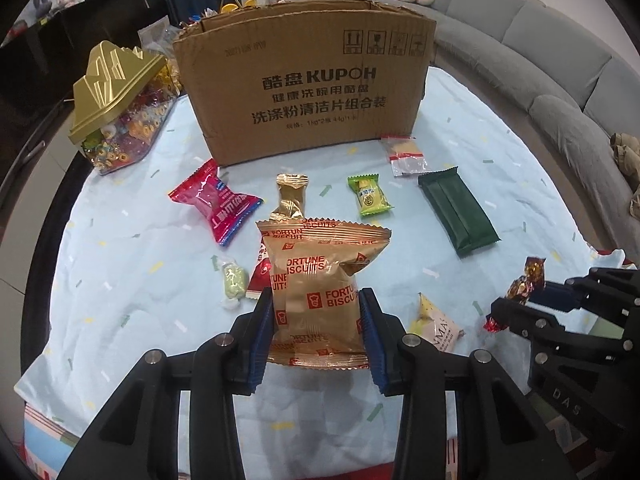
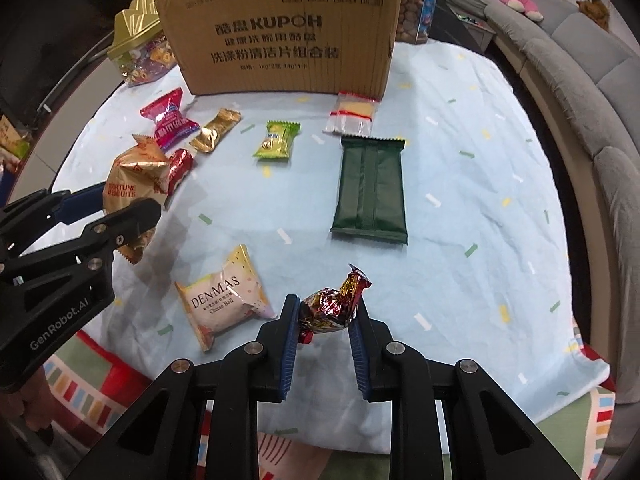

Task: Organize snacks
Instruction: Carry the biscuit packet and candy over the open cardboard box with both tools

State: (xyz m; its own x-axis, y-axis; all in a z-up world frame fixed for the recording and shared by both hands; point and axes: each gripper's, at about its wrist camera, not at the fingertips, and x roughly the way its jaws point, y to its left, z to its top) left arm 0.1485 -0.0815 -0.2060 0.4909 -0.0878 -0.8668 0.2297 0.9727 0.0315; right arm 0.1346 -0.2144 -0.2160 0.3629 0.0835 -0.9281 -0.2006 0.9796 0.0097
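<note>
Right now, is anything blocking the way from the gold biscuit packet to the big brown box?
Nothing tall: small gold sachet and other wrappers lie flat between gold Fortune Biscuits packet and brown cardboard box.

We look from just behind each tool, along its fingers, steeply down and forward over the desk [image 1: 120,320], close to its cloth. Our left view sits left of the right one; each catches the other tool at its edge. Both share the cardboard box [image 1: 304,92] at the back, the snacks before it and the grey sofa [image 2: 592,92].
</note>
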